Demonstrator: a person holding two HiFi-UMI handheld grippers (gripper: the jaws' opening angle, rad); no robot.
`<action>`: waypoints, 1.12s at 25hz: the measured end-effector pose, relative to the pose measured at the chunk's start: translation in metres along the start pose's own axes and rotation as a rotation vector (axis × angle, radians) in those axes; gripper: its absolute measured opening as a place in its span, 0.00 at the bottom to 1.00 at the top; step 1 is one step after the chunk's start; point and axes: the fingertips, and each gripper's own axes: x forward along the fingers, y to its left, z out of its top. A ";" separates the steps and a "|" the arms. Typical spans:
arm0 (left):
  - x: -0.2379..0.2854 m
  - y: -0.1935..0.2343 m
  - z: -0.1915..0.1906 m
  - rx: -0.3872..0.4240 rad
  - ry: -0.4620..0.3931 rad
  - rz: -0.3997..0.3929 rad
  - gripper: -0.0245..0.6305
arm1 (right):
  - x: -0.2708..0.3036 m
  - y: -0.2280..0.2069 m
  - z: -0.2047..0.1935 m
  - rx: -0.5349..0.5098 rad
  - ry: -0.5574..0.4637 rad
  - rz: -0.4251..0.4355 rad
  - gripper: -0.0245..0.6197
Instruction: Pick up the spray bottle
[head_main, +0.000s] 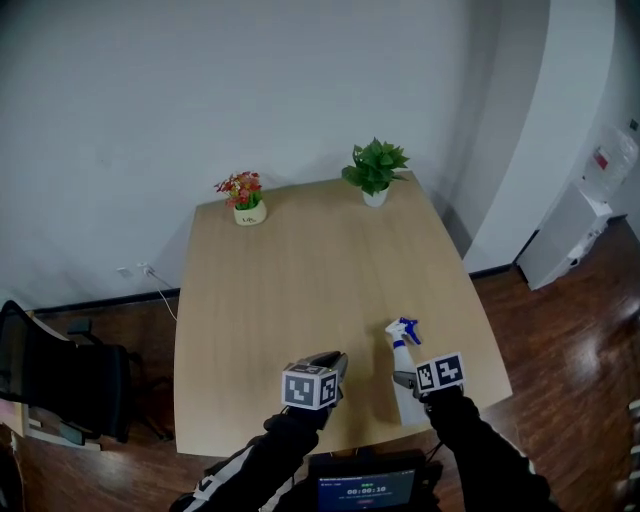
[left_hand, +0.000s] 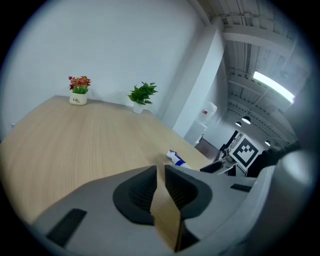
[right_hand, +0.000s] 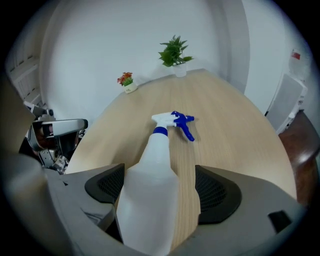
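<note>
The spray bottle (head_main: 402, 355), white with a blue trigger head, lies on its side on the wooden table (head_main: 300, 270) near the front right edge, nozzle pointing away from me. My right gripper (head_main: 408, 385) reaches down over its body. In the right gripper view the bottle (right_hand: 152, 170) lies between the wide jaws of the right gripper (right_hand: 162, 182), with a clear gap on the right side. My left gripper (head_main: 338, 360) hovers over the table just left of the bottle, its jaws (left_hand: 160, 172) shut on nothing. The bottle's head (left_hand: 176, 158) shows beyond them.
A pot of red flowers (head_main: 243, 197) and a green potted plant (head_main: 375, 168) stand at the table's far edge. A black chair (head_main: 60, 385) sits on the floor to the left. A white water dispenser (head_main: 575, 225) stands at the right wall.
</note>
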 end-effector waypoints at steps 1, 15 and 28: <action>0.003 0.002 -0.001 -0.005 0.004 -0.002 0.14 | 0.004 0.001 0.001 0.015 0.011 0.005 0.69; 0.010 0.021 -0.010 -0.054 0.021 -0.020 0.14 | 0.035 0.012 -0.001 0.005 0.069 0.016 0.63; -0.005 0.025 0.014 -0.056 -0.041 -0.036 0.14 | 0.021 0.015 0.019 0.013 -0.031 0.066 0.63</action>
